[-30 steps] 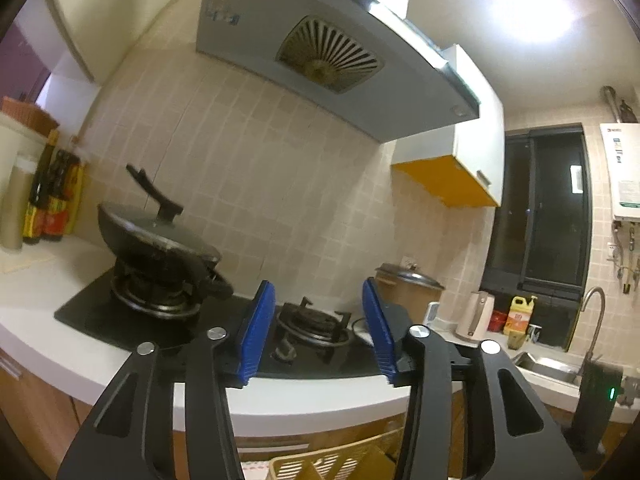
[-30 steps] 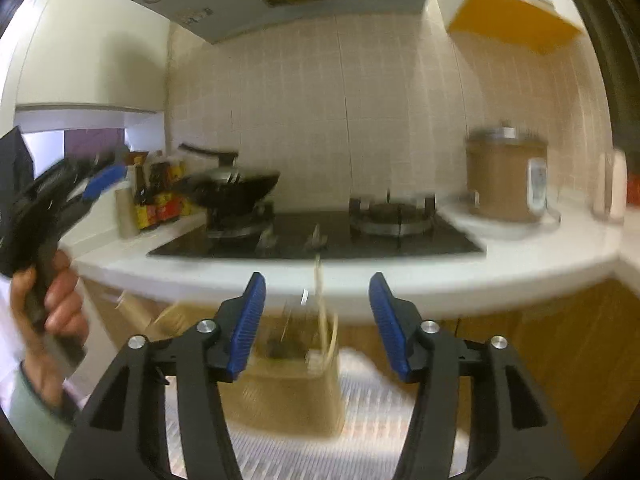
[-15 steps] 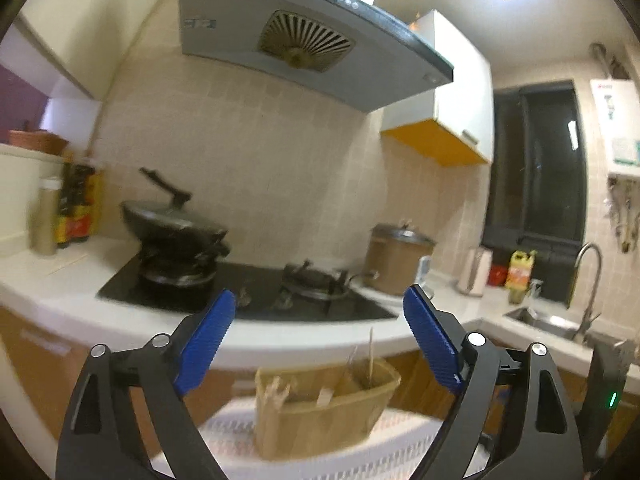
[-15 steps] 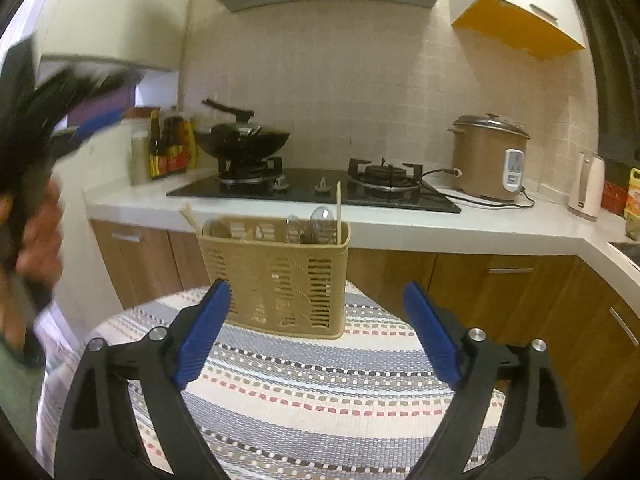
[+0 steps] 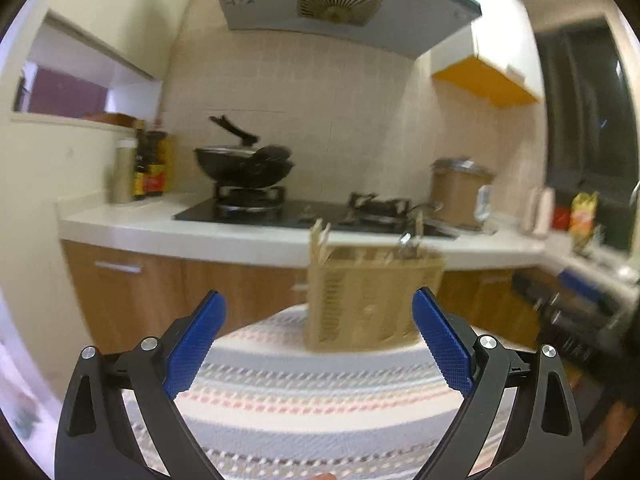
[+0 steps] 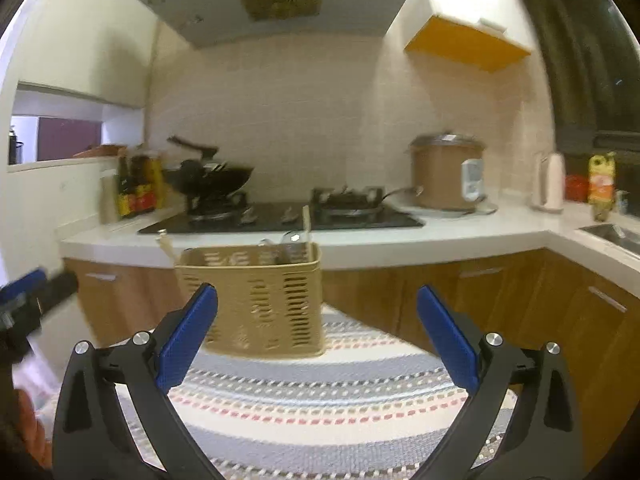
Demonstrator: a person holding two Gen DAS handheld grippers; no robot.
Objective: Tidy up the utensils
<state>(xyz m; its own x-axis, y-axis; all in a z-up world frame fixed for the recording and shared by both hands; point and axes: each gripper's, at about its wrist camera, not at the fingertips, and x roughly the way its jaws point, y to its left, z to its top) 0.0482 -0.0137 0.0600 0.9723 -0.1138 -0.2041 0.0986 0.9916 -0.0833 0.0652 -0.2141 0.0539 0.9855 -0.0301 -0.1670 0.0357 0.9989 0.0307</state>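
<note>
**Inspector:** Left wrist view first. State of the left gripper (image 5: 318, 340)?

**Assistant:** Its blue fingers (image 5: 196, 344) are spread wide and the jaws are opening; nothing lies between them. The picture is blurred.

**Inspector:** And the task's thing?

**Assistant:** A beige slotted utensil basket (image 5: 372, 304) stands upright on the striped cloth (image 5: 312, 400) covering the tabletop, at its far edge, ahead of the gripper and a little toward its right finger. Wooden and metal utensils (image 5: 408, 240) poke above the basket's rim; blur keeps me from telling what kinds they are.

**Inspector:** Surroundings?

**Assistant:** A white kitchen counter (image 5: 160, 228) runs behind, with a black wok (image 5: 244, 166) on the stove, sauce bottles (image 5: 150, 168) to the left of it, a rice cooker (image 5: 460, 196) to the right.

**Inspector:** Right wrist view.

**Assistant:** The right gripper (image 6: 318, 328) likewise has its fingers (image 6: 448, 344) far apart, jaws opening, nothing between the pads. The basket (image 6: 256, 300) sits beyond the fingertips, nearer the left finger, apart from both. A wooden stick (image 6: 306, 224) stands up at its right corner, and rounded metal spoon bowls (image 6: 290, 238) show above the rim.

**Inspector:** Anything else?

**Assistant:** At the left edge, the other gripper's blue tip (image 6: 24, 282) and part of a hand (image 6: 28, 432) holding it, blurred.
</note>
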